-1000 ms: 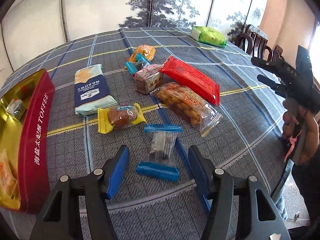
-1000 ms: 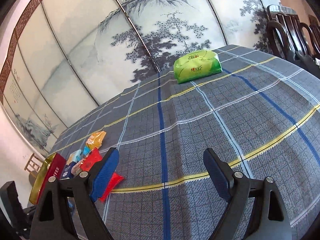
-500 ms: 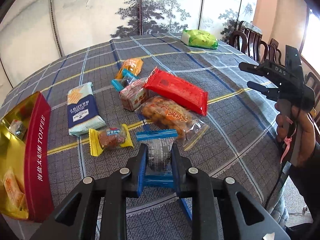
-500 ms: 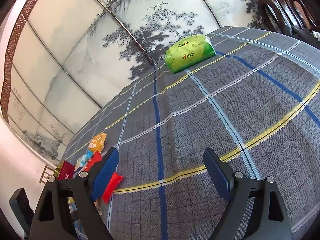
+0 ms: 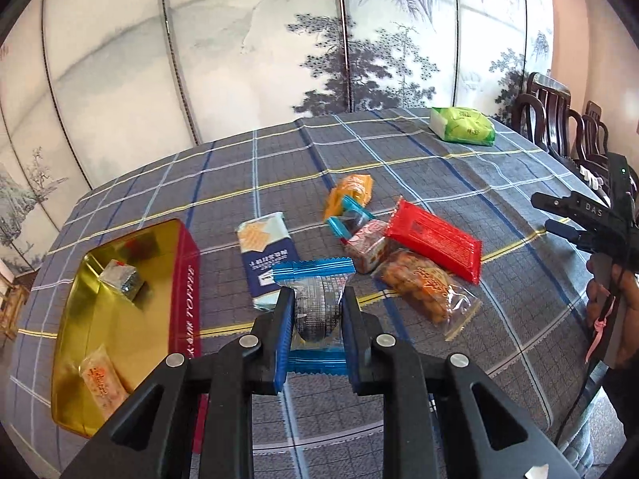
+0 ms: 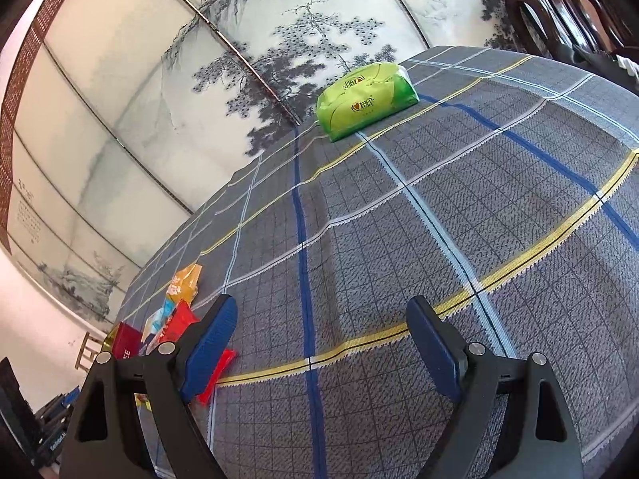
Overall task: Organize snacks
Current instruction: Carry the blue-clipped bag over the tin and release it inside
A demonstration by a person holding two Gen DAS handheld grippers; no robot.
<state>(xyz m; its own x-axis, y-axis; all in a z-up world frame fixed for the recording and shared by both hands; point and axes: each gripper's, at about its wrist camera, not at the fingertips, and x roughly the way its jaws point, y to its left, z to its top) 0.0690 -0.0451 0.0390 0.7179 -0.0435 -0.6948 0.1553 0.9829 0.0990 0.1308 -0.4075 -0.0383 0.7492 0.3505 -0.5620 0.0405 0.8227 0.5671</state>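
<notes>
The left tool point(image 5: 315, 311) pinches a blue-ended wafer packet point(image 5: 317, 299), toffee tin point(image 5: 120, 303) open to its left; the right tool point(image 6: 319, 339) gapes empty.

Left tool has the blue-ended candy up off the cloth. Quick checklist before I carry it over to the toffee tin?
1. Grip: left tool shut on the blue-ended candy, pads on its middle: ok.
2. Candy off the tablecloth: ok.
3. Toffee tin open, bare gold floor between the two snacks inside: ok.
4. Path toward the tin: navy biscuit pack lies beside it, flat: ok.
5. Right tool open, empty, off to the side: ok.
6. Firmness of the grip on the wrapper: cannot tell.
</notes>
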